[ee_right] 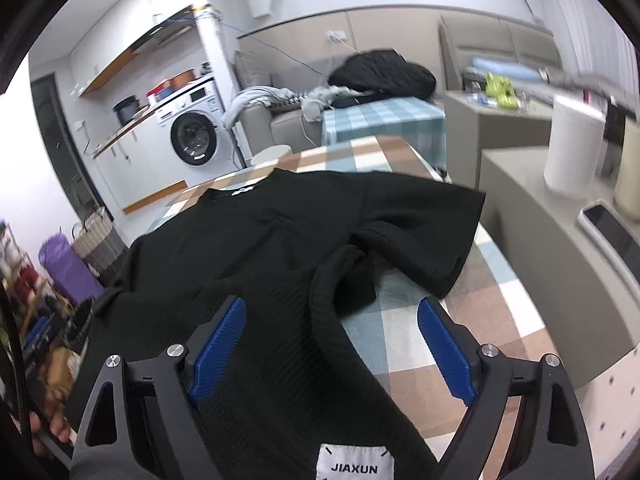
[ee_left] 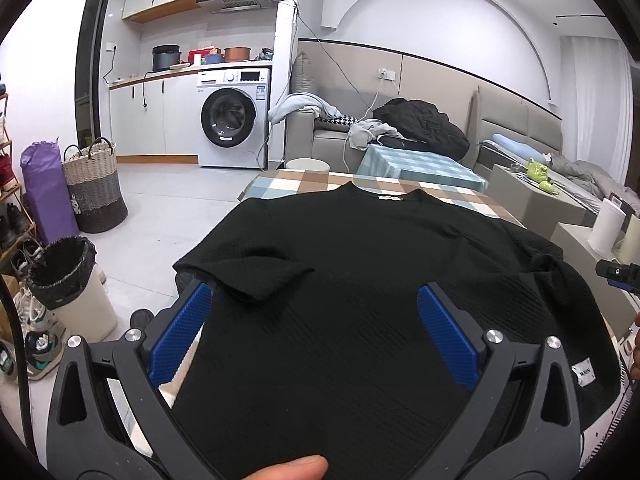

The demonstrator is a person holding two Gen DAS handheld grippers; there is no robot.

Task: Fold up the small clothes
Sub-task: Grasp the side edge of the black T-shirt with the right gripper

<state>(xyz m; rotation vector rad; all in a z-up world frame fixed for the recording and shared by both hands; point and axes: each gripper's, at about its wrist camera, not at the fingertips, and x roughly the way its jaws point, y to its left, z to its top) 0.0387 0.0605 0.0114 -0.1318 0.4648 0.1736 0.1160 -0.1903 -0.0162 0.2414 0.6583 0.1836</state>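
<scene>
A checked table [ee_right: 400, 152] carries a black T-shirt [ee_left: 360, 248], spread with its collar at the far end; one sleeve is folded in over the body, the other lies out flat. The left tongs [ee_left: 316, 312] stand wide above the shirt's lower part, gripping nothing. The right tongs [ee_right: 332, 328] stand wide over its hem edge, pads clear of the cloth.

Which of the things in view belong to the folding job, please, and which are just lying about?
Part of the job:
black T-shirt
checked tablecloth it lies on
left gripper, open
right gripper, open

Just lying about:
paper towel roll
phone
washing machine
laundry basket
bin
</scene>
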